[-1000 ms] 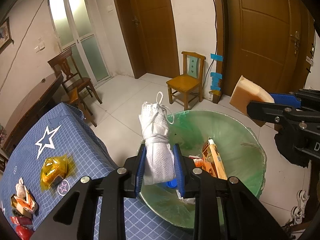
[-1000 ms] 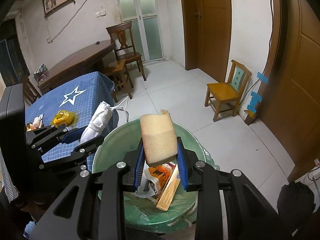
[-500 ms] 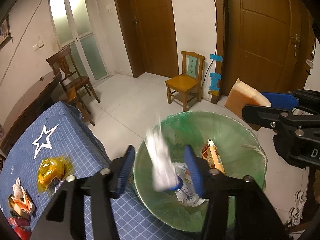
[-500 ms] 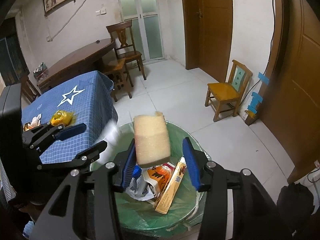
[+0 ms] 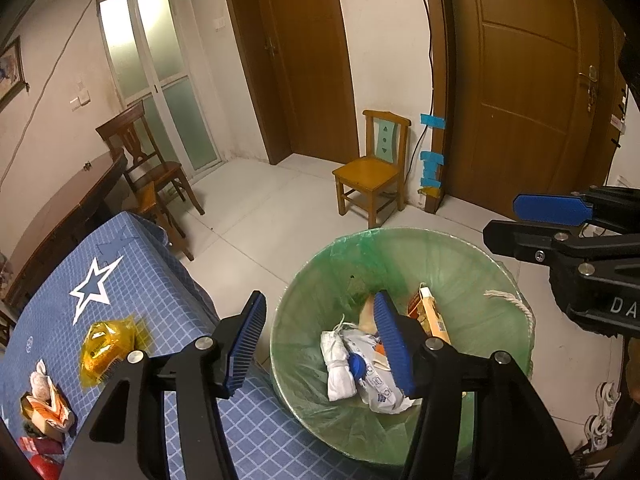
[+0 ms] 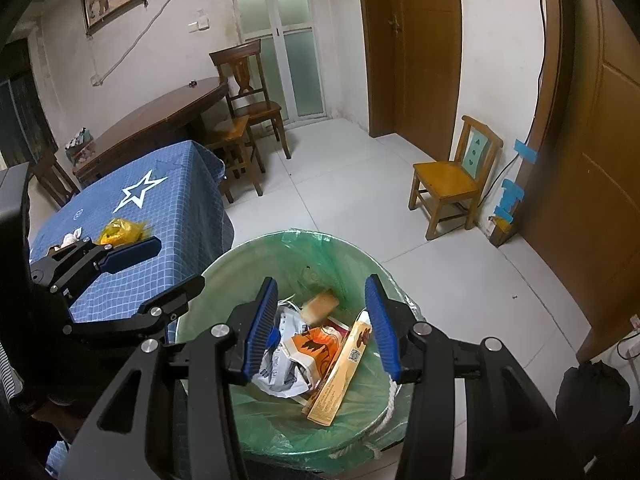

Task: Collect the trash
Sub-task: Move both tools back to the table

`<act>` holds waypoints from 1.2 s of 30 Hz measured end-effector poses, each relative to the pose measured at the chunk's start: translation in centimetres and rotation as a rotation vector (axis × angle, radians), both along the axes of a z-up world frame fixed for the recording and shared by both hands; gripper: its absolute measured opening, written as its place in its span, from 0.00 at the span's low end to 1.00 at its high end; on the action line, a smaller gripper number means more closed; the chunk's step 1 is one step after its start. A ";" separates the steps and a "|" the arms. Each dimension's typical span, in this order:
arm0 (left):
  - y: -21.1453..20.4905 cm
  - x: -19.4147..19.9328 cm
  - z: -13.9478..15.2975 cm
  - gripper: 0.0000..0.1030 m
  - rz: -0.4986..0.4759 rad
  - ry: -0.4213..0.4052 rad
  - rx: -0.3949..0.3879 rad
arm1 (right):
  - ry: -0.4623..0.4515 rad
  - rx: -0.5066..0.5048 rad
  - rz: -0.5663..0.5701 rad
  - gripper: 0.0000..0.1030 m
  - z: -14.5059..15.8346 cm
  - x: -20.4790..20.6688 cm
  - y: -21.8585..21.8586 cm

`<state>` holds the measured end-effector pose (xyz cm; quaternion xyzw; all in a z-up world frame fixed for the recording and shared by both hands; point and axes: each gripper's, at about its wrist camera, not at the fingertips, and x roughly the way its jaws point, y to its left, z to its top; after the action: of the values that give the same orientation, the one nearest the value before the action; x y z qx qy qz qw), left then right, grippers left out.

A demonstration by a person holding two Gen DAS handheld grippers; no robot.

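Green plastic lines the round trash bin [image 5: 404, 364], which stands on the floor tight against the near right edge of the blue checked counter [image 5: 160, 300]. Inside it the white cloth bundle [image 5: 338, 364] lies on its side, its long axis running from the bin's far wall toward the near wall, with its string end at the far end. Beside it, touching, is a crumpled white wrapper [image 5: 376, 384]. The tan sponge [image 6: 320, 305] lies deeper in, near the far wall, long axis roughly crosswise in the right wrist view, resting on the paper trash. A long yellow carton [image 6: 340, 376] leans slanted from the bin's bottom toward its right wall.

The left tongs [image 5: 320, 340] have just been opening and stand apart with nothing between them, one pad over the counter's edge, the other over the bin. The right tongs [image 6: 322, 326] have likewise just been opening; they are spread and empty above the bin's mouth, pointing down into it.

On the counter, more trash lies toward the near left corner: a yellow crinkled wrapper [image 5: 106, 346] and, nearer the left edge, a small heap of orange and white packets [image 5: 46, 406]. The star-printed far half of the counter is bare. To the right of the bin the tiled floor is open as far as the small wooden chair [image 5: 372, 172] by the wall.
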<state>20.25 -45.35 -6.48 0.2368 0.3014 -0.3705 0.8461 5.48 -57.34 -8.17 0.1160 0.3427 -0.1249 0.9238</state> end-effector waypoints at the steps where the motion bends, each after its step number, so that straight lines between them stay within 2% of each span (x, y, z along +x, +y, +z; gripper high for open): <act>1: 0.0 -0.2 0.1 0.56 0.000 -0.003 -0.001 | -0.002 0.000 0.000 0.43 0.1 0.0 0.0; 7: 1.1 -1.1 0.8 0.56 0.017 -0.066 -0.012 | -0.038 -0.023 -0.007 0.43 0.7 -0.7 0.9; 17: 5.7 -2.8 2.1 0.56 0.091 -0.134 -0.032 | -0.143 -0.152 -0.007 0.43 2.7 -1.8 5.0; 26: 12.1 -4.6 3.2 0.56 0.175 -0.173 -0.045 | -0.187 -0.261 0.103 0.43 3.6 -1.2 11.4; 27: 13.4 -4.7 3.1 0.56 0.195 -0.172 -0.039 | -0.190 -0.261 0.113 0.45 3.7 -1.0 12.0; 31: 18.4 -5.3 2.5 0.56 0.251 -0.148 -0.043 | -0.225 -0.214 0.157 0.64 4.1 -0.2 13.8; 36: 27.1 -5.4 0.9 0.57 0.354 -0.062 -0.084 | -0.194 -0.082 0.237 0.68 3.8 2.8 16.2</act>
<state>14.83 -18.20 -5.54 0.1557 0.2965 -0.2208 0.9160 8.23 -41.11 -4.36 0.0486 0.2580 -0.0170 0.9648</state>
